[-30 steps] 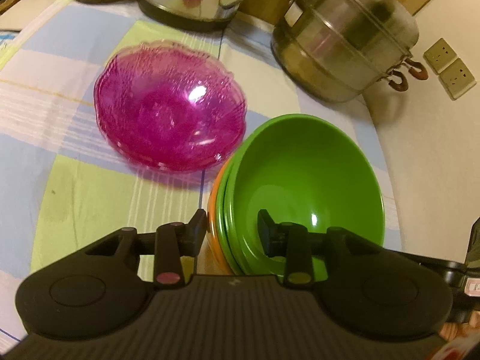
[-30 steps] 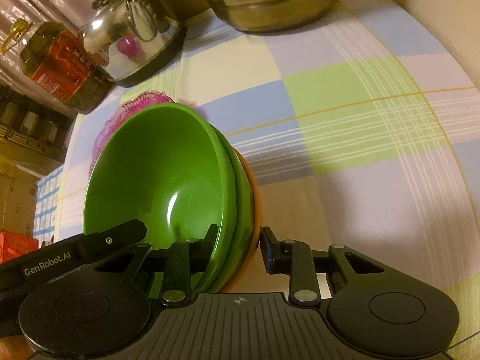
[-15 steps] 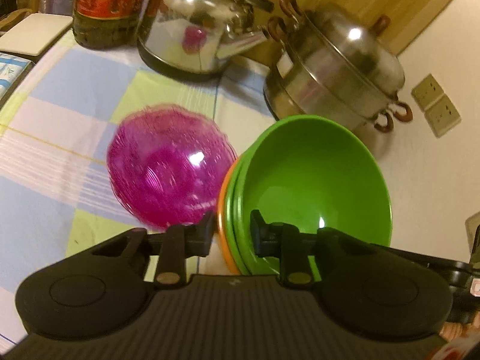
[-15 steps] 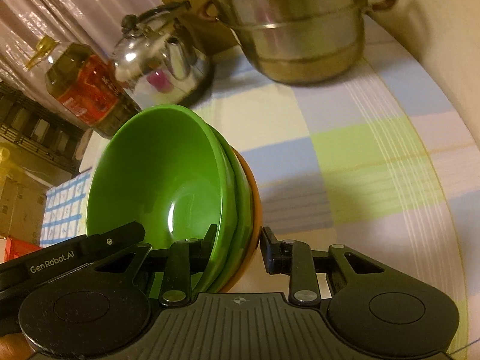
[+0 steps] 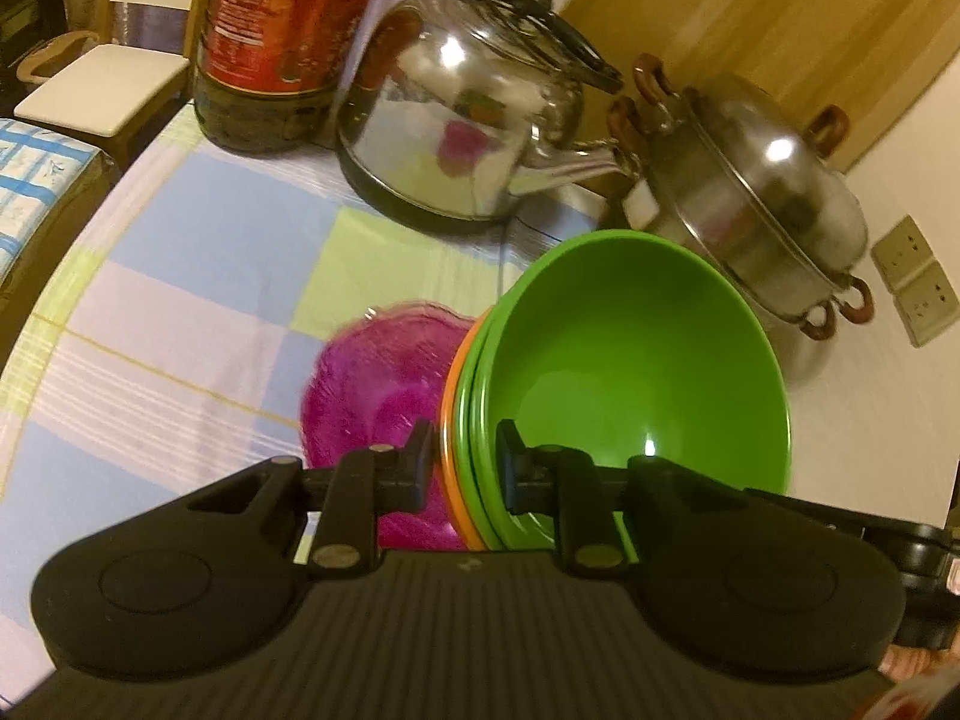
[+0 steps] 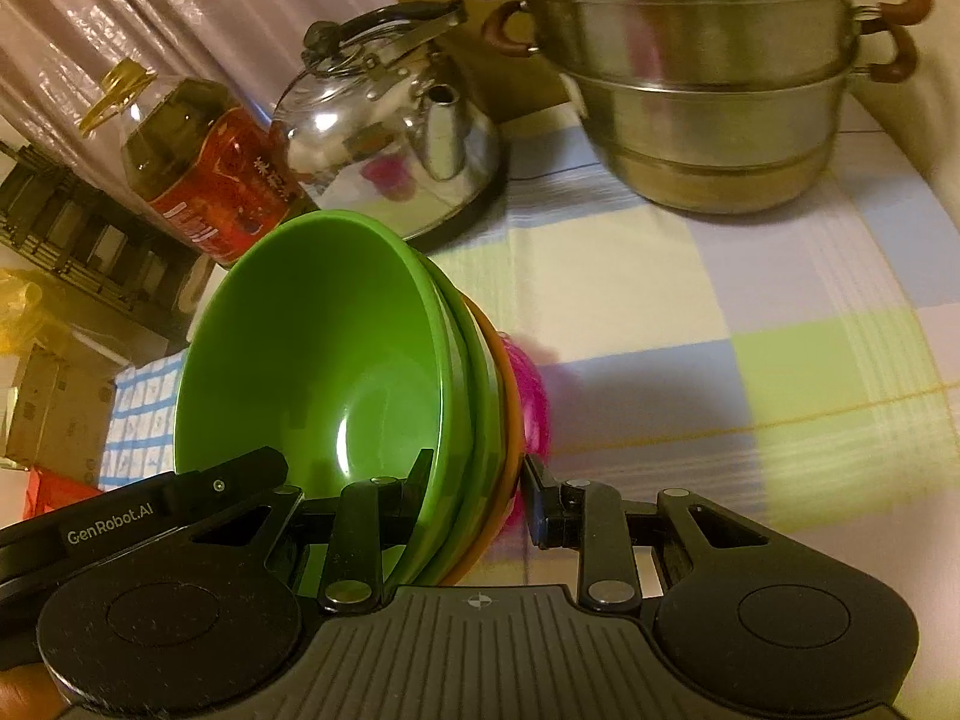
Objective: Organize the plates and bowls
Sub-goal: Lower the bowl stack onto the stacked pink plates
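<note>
Bowl stack (image 5: 636, 372): nested bowls, green ones inside and an orange one outermost, tilted with the open side toward both cameras and gripped at two opposite parts of the rim. How many green bowls there are is hard to count; at least two rims show.
Left tongs (image 5: 463, 465): pinching the stack's rim at its left edge in the left wrist view, one finger inside the top green bowl, the other against the orange outer wall.
Right tongs (image 6: 477, 495): pinching the opposite rim, left finger inside the green bowl, right finger outside by the orange wall; the stack fills the gap between them.
Pink bowl (image 5: 384, 396): translucent magenta glass, lying on the tabletop below and behind the stack, partly hidden by it. In the right wrist view only a pink sliver shows past the orange rim.
Tabletop (image 6: 750, 312): covered with a checked cloth in pale blue, green and cream.
Kettle (image 5: 474, 138): shiny steel, standing at the far side of the tabletop, spout toward the steamer.
Steamer pot (image 6: 708, 96): tiered steel pot with brown handles, lid on, just beside the kettle.
Oil bottle (image 6: 204, 168): large, with a red label, next to the kettle on its other side.
Wall sockets (image 5: 915, 288): two pale plates on the wall past the steamer.
</note>
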Available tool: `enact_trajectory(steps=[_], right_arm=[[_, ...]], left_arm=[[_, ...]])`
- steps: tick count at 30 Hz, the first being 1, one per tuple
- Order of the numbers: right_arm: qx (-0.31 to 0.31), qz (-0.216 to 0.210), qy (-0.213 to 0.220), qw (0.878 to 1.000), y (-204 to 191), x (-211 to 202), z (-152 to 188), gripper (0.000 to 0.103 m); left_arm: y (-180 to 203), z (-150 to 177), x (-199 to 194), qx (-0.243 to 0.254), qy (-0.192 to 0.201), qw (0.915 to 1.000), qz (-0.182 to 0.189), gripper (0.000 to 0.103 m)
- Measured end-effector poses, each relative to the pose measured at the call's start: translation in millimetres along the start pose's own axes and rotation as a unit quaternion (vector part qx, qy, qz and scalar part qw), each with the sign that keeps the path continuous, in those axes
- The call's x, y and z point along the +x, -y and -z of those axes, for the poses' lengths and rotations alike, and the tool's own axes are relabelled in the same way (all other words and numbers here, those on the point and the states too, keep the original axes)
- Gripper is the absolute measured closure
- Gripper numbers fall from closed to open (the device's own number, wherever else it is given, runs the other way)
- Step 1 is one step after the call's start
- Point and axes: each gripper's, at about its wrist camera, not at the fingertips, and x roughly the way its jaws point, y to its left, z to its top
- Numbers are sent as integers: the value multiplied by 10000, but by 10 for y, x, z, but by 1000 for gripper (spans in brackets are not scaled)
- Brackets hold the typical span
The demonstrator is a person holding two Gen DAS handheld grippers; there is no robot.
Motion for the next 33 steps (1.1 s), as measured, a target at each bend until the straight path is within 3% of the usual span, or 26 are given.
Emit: enact_trajectory(steps=[15, 33], right_arm=[[170, -79, -396, 9990, 94, 664, -58, 74], [207, -99, -546, 9982, 155, 970, -98, 74]], left_arm=[[-338, -61, 498, -129, -241, 9992, -279, 85], [-402, -100, 743, -70, -293, 9987, -419, 85]])
